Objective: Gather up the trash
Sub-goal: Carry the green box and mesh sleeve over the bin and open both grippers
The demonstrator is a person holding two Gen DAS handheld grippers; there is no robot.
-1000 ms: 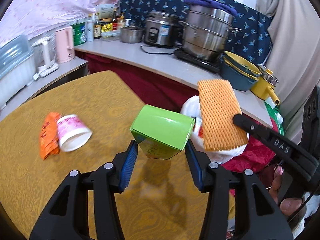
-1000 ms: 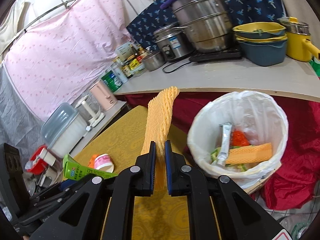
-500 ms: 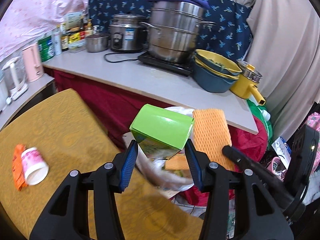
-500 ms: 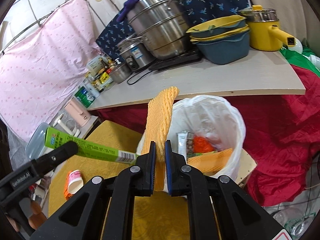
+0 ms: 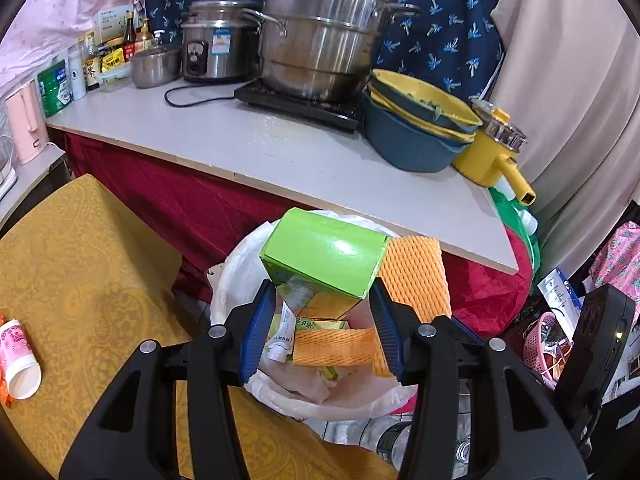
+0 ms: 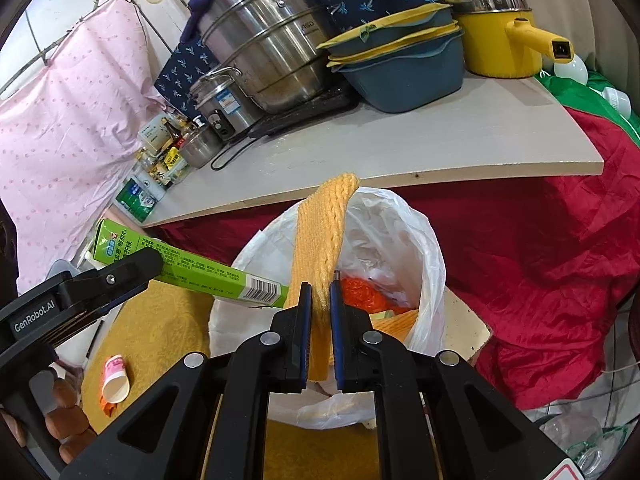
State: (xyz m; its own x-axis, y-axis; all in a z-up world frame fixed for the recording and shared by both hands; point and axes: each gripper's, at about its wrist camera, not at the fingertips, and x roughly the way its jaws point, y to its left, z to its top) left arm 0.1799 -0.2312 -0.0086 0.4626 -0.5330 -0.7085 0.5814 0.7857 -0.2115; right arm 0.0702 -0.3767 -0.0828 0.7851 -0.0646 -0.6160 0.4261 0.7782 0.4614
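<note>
Carton (image 5: 326,264) between left fingers (image 5: 258,330), over bin (image 5: 236,264)

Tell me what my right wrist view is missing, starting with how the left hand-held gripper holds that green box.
Observer: The left hand-held gripper clamps the green box by its side walls, above the white-lined trash bin.
Operator: Report what lies under it.
Observer: A second orange foam net lies flat in the bin, beside a squeezed tube.
Operator: Check my foam net.
Observer: The foam net in the right hand-held gripper hangs just right of the box.
</note>
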